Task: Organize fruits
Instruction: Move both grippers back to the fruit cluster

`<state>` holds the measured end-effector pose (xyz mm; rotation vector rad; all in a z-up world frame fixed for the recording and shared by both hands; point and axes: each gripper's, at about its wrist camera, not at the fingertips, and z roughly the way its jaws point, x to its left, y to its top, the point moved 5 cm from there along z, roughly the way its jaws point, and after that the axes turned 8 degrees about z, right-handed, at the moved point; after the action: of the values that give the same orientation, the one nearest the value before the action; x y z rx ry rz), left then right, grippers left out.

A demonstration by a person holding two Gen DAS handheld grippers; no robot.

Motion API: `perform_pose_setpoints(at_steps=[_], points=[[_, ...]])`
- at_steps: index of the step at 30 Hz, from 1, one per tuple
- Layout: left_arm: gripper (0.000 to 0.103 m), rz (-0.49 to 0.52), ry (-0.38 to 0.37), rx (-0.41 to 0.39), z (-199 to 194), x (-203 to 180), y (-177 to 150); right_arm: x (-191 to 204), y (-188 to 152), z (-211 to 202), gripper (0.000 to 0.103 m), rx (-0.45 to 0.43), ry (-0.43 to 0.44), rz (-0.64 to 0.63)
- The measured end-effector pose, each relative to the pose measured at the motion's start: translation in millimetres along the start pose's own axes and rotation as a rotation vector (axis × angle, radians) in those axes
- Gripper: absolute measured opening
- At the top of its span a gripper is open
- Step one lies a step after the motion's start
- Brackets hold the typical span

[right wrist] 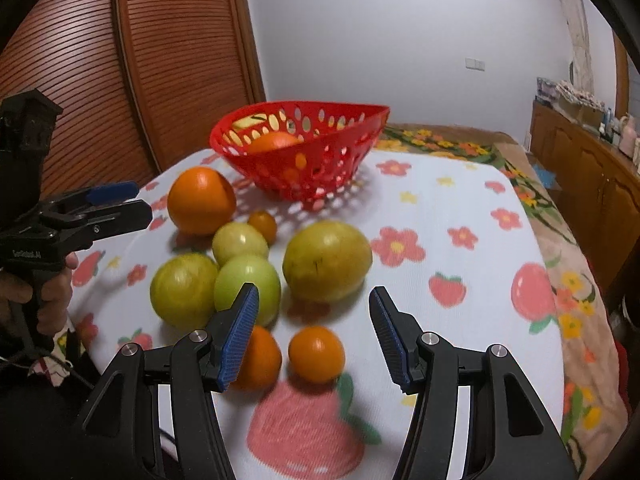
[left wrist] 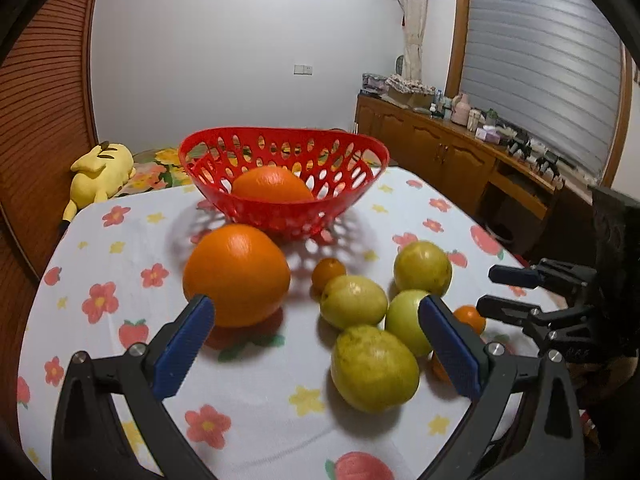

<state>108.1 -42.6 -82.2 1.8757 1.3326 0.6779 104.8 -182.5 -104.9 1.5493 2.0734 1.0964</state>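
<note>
A red perforated basket (left wrist: 356,148) (right wrist: 340,132) stands at the far side of the table with one orange (left wrist: 272,186) (right wrist: 276,140) inside. A large orange (left wrist: 236,274) (right wrist: 201,200) lies in front of it. Several yellow-green fruits (left wrist: 374,368) (right wrist: 327,260) and small oranges (left wrist: 328,273) (right wrist: 316,354) lie in a cluster. My left gripper (left wrist: 316,308) is open and empty, its left finger close to the large orange. My right gripper (right wrist: 314,300) is open and empty above a small orange and in front of the green fruits.
The table carries a white flower-and-strawberry cloth (left wrist: 248,392) (right wrist: 460,208). A yellow plush toy (left wrist: 102,174) lies beyond the table's far left edge. A wooden sideboard (left wrist: 452,152) stands at the right. A slatted wooden door (right wrist: 120,72) is at the left.
</note>
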Motion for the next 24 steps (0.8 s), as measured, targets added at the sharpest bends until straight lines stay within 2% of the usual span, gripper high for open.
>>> perform_pose_setpoints(at_steps=[5, 13, 18, 19, 24], points=[[0.102, 0.006, -0.028, 0.028, 6.9, -9.4, -8.1, -5.4, -12.5, 2.3, 0.05, 0.026, -0.006, 0.013], [0.1, -0.054, -0.097, 0.072, 17.8, -12.9, -18.0, -8.3, -22.4, 8.8, 0.043, 0.06, -0.004, 0.026], [0.092, -0.072, -0.115, 0.076, 19.1, -15.1, -22.2, -7.8, -24.6, 12.7, 0.041, 0.073, -0.001, 0.032], [0.088, -0.072, -0.119, 0.079, 19.7, -15.9, -23.1, -8.1, -24.6, 12.7, 0.041, 0.073, -0.001, 0.032], [0.085, -0.051, -0.142, 0.11, 25.1, -23.8, -24.5, -8.1, -22.8, 14.6, 0.041, 0.082, 0.007, 0.038]])
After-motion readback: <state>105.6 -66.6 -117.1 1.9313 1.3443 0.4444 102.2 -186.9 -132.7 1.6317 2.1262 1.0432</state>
